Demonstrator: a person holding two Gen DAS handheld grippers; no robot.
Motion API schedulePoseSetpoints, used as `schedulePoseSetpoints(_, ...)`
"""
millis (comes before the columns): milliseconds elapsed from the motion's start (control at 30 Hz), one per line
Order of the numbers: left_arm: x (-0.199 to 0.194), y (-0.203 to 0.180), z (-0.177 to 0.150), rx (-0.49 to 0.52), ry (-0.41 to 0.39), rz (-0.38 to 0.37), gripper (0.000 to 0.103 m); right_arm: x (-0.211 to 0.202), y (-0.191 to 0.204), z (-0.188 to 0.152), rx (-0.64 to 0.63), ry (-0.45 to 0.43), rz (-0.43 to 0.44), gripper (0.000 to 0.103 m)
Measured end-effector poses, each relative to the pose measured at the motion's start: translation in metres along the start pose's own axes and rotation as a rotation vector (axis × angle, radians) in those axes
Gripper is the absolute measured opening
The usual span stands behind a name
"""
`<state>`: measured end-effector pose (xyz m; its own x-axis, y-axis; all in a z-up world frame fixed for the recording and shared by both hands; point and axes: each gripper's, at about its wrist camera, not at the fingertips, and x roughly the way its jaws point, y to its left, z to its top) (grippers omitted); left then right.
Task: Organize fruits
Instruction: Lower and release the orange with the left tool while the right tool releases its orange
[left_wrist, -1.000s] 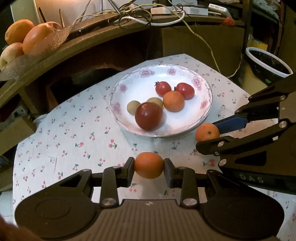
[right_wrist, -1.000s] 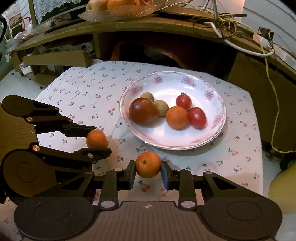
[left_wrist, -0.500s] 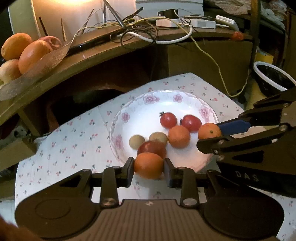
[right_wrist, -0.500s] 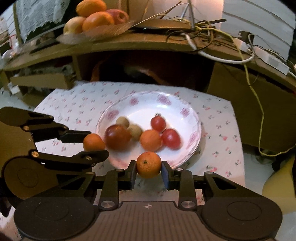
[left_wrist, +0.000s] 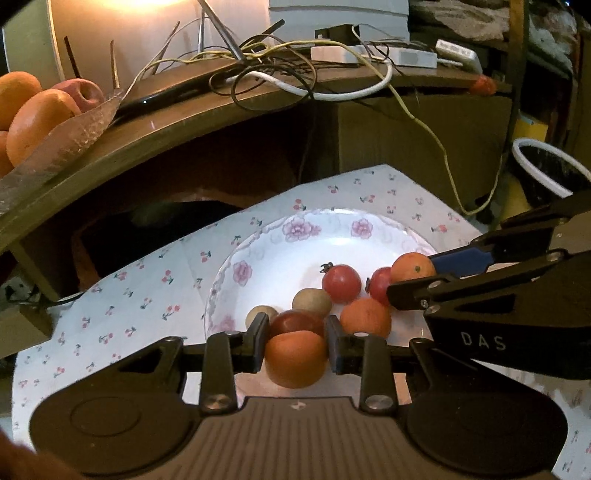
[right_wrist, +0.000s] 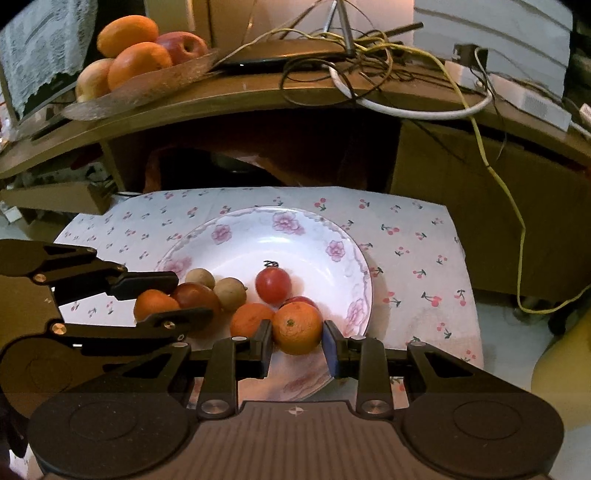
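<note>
Orange fruit fills both grips. The smooth orange fruit (left_wrist: 295, 358) is pinched between the jaws of the left hand-held gripper (left_wrist: 295, 347), and the dimpled mandarin (right_wrist: 297, 326) is pinched the same way in the right hand-held gripper (right_wrist: 297, 341); both tools are closed on their loads, neither released.

A second ago each fruit hung over the cherry-print cloth (right_wrist: 413, 236), short of the plate's near rim. Now both sit above the flowered plate (right_wrist: 280, 225), over its near side: the left one just in front of the dark red tomato (left_wrist: 297, 321), the right one beside the loose orange (right_wrist: 251, 319) and close to the small red tomatoes (right_wrist: 273, 284). Two pale brown fruits (right_wrist: 229, 293) lie further in. Whether either carried fruit already rests on the plate cannot be told.

So the carry looks finished and the placing step remains. The near part of the plate is crowded, so a release here may knock fruit against its neighbours and set it rolling.

Behind the bench, a glass dish of larger fruit (right_wrist: 140, 55) stands on the wooden shelf (right_wrist: 258, 96) among tangled cables (right_wrist: 369, 55).
</note>
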<state>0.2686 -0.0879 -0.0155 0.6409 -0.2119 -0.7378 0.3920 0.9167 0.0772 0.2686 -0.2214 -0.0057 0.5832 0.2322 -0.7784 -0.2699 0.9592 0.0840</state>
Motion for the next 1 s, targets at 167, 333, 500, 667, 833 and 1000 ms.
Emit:
schedulePoseSetpoints(167, 0.007, 0.002, 0.005, -0.011, -0.024, -0.010, 0.036, 0.004, -0.005, 0.007, 0.004, -0.017, -0.007, 0.033)
schedulePoseSetpoints(333, 0.009, 0.006, 0.006, -0.022, -0.032, -0.026, 0.037, 0.007, -0.009, 0.012, 0.007, -0.034, -0.007, 0.033)
schedulePoseSetpoints(500, 0.008, 0.007, 0.006, -0.020, -0.026, -0.025, 0.039, 0.007, -0.009, 0.011, 0.006, -0.041, 0.004, 0.033)
schedulePoseSetpoints(667, 0.005, 0.009, 0.005, -0.020, -0.019, -0.015, 0.042, 0.006, -0.009, 0.009, 0.002, -0.043, 0.021, 0.034)
schedulePoseSetpoints(833, 0.000, 0.012, 0.003, -0.028, -0.014, -0.004, 0.044, 0.004, -0.007, 0.009, 0.000, -0.039, 0.033, 0.035)
schedulePoseSetpoints(1000, -0.008, 0.017, -0.001, -0.050, -0.020, 0.021, 0.049, -0.003, -0.006, 0.008, 0.001, -0.050, 0.043, 0.050)
